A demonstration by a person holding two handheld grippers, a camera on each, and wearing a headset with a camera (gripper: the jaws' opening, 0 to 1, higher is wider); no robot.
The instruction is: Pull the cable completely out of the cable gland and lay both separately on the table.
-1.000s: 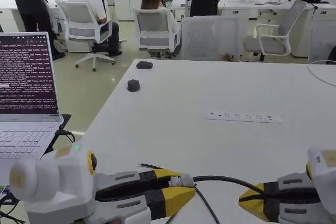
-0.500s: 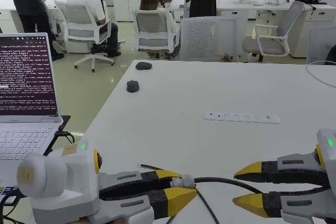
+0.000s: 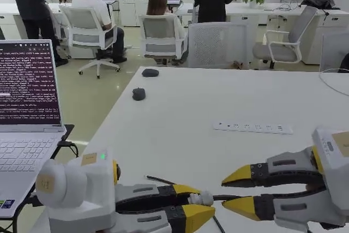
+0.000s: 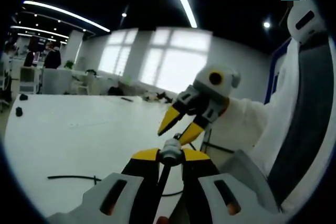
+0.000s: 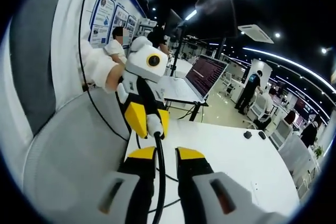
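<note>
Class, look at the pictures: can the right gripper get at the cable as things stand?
Probably yes. The right gripper is open and the cable runs between its jaws, with the left gripper holding the gland just ahead.

Head view: set above the near edge of the table [image 3: 180,129], facing forward and down across it toward the office chairs [image 3: 215,42]. The left gripper [image 3: 205,202] and right gripper [image 3: 224,192] sit close at the bottom.

Left gripper view: low over the table, looking along its own jaws at the right gripper, which is near.

Right gripper view: opposed, facing the left gripper, with the laptop [image 5: 207,74] behind.

The two gripper views share the cable gland [image 4: 171,151] between them. All three views share the table.
</note>
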